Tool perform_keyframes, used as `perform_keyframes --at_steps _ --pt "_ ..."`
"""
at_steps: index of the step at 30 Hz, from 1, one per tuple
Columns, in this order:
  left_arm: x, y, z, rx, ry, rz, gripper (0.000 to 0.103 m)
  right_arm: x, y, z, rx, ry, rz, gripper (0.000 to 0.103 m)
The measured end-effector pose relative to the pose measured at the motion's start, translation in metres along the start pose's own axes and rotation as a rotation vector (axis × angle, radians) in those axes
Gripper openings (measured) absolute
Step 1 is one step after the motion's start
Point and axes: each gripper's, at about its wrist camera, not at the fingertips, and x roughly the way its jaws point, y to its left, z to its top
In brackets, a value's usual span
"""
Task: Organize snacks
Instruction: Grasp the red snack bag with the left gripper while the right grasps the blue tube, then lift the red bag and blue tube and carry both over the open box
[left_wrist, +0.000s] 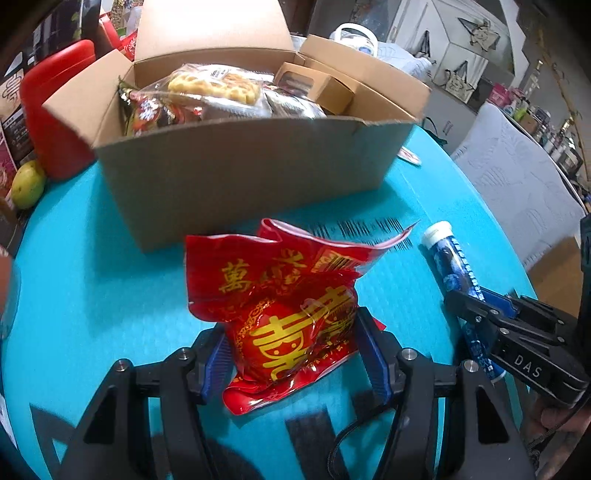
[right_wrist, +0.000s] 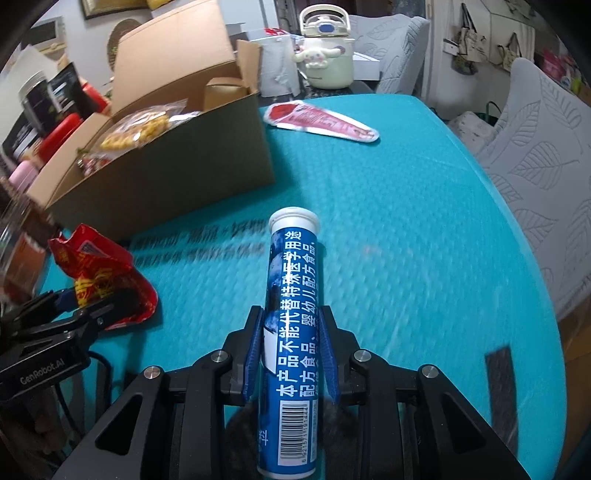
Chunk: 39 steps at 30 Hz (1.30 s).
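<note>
One teal table (left_wrist: 92, 288) with a fine embossed, dimpled surface carries the work area; its near edge is curved.

One open cardboard box (left_wrist: 240, 173) of plain brown corrugated board stands on the table at the far side, flaps raised. It holds several snack items: one clear packet of yellow lattice biscuits (left_wrist: 214, 86), one dark printed packet (left_wrist: 147, 114) at its left end, and one small brown carton with a window (left_wrist: 314, 86) at its right end.

One red foil packet (left_wrist: 288, 314) with gold characters lies crumpled and glossy in front of the box. The left gripper (left_wrist: 291, 354) has its two blue ribbed pads closed against the bulging lower part of this packet, one on each side, at a part-open width.

One blue cylindrical tube (right_wrist: 291, 332) with a white cap and white printed text lies to the right of the red packet, cap end toward the box. The right gripper (right_wrist: 291, 354) is closed onto the tube body, both blue pads pressing its sides above the barcode.

One flat pink-and-white sachet (right_wrist: 321, 120), tapered in outline, lies on the table beyond the box's right corner, well apart from both grippers.

One cream character-shaped kettle (right_wrist: 325, 55) stands beyond the table's far edge. One green-yellow fruit (left_wrist: 27, 184) sits at the left of the box.
</note>
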Motion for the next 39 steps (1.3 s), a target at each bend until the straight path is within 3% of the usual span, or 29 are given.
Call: perform_keyframes --at_steps 15,17,21,22,25,28,39 --pt "-0.027 -0.010 -0.042 0.089 0.059 -0.034 0.062 -0.034 0.027 -0.053 -0.031 -0.002 0.029 0.029" --pt "-0.026 -0.011 -0.041 0.088 0.047 -0.029 0.064 -0.036 0.029 -0.057 -0.038 -0.006 0.019 0.029" --pt "-0.019 -0.014 -0.035 0.074 0.030 -0.061 0.083 -0.039 0.029 -0.060 -0.043 -0.013 0.003 0.029" --pt "-0.018 -0.015 -0.034 0.077 0.023 -0.056 0.084 -0.039 0.029 -0.060 -0.041 -0.013 0.003 0.029" --pt "-0.014 -0.019 -0.034 0.105 -0.011 -0.036 0.083 -0.040 0.027 -0.061 -0.035 -0.015 0.002 0.029" --pt "-0.013 -0.020 -0.033 0.119 -0.032 0.001 0.071 -0.040 0.025 -0.062 -0.027 -0.018 0.007 0.029" --pt "-0.020 -0.011 -0.030 0.073 -0.026 -0.035 0.069 -0.043 0.023 -0.065 -0.038 -0.040 0.018 0.028"
